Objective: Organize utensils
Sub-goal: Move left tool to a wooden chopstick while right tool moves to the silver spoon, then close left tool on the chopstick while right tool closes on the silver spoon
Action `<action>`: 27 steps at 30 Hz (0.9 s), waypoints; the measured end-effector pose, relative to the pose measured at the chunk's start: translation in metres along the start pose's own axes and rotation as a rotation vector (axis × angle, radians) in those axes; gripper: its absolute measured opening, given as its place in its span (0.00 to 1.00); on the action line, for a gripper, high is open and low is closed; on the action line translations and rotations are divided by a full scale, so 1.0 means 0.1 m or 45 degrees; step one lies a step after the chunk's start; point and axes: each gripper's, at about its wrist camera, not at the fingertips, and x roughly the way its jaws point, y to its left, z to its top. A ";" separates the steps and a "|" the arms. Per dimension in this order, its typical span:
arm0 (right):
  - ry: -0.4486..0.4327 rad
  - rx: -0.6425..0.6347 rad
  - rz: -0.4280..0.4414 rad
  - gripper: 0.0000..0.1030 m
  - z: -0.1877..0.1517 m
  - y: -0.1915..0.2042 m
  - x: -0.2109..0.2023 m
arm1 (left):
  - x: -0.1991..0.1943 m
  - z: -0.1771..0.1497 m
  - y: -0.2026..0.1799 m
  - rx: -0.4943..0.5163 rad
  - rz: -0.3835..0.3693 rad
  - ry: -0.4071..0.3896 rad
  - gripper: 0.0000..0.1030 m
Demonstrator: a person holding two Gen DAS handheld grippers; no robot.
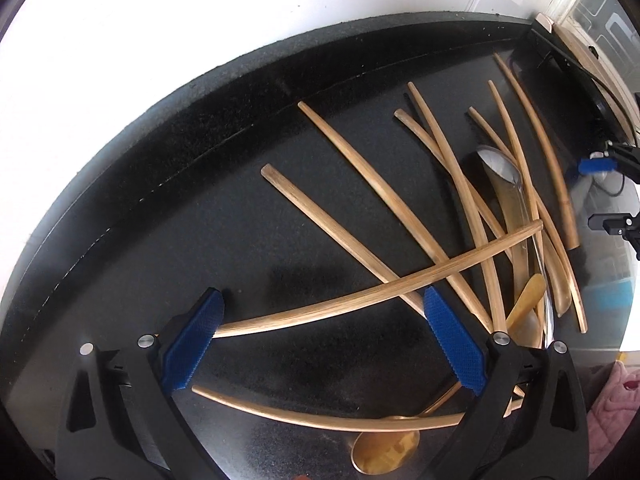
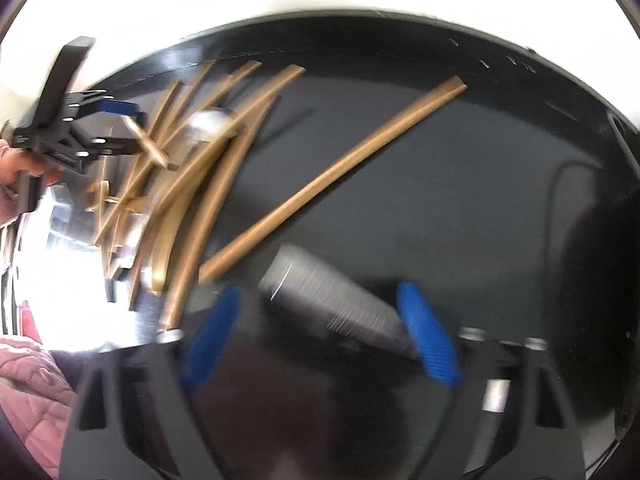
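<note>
Several wooden chopsticks [image 1: 360, 176] lie scattered and crossed on a black counter [image 1: 224, 208]. Among them lie a silver spoon [image 1: 500, 166] and a golden spoon [image 1: 384, 456]. My left gripper [image 1: 322, 294] points down over them, open wide. One long chopstick [image 1: 400, 280] runs across under its blue pads [image 1: 192, 344], which do not press on it. In the blurred right wrist view my right gripper [image 2: 318, 290] stands open over the counter [image 2: 460, 184]. A grey ribbed cylinder [image 2: 332, 300] lies between its fingers, its end against the right pad [image 2: 428, 336]. The left gripper [image 2: 138, 130] hangs over the chopstick pile [image 2: 208, 176].
A white wall [image 1: 200, 20] runs along the back of the counter. A black cable and a pale wooden board [image 1: 580, 52] sit at the far right corner. A person's pink quilted sleeve [image 2: 32, 380] is at the left edge. The right gripper [image 1: 598, 194] shows at the right edge.
</note>
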 end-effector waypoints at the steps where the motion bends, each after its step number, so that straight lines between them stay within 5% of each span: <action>1: -0.014 0.033 -0.033 0.70 0.01 -0.02 -0.01 | -0.01 -0.02 0.02 -0.006 0.001 0.002 0.94; 4: -0.028 0.015 -0.110 0.72 -0.04 -0.09 0.02 | -0.08 -0.11 0.03 -0.015 0.002 0.005 0.94; 7: -0.002 -0.053 -0.059 0.76 -0.10 -0.11 -0.06 | -0.10 -0.18 -0.06 0.010 0.025 0.005 0.94; 9: -0.045 -0.025 -0.127 0.84 -0.19 -0.22 -0.20 | -0.13 -0.19 -0.11 0.057 0.074 -0.021 0.94; 20: -0.222 0.602 -0.307 0.85 -0.92 -0.69 -0.55 | -0.19 -0.12 -0.26 0.194 0.164 -0.090 0.94; 23: -0.186 0.770 -0.300 0.85 -1.09 -0.84 -0.46 | -0.13 -0.06 -0.29 0.219 0.164 -0.079 0.94; 27: -0.220 0.756 -0.284 0.81 -1.04 -0.83 -0.37 | -0.07 -0.07 -0.22 0.160 0.088 -0.053 0.94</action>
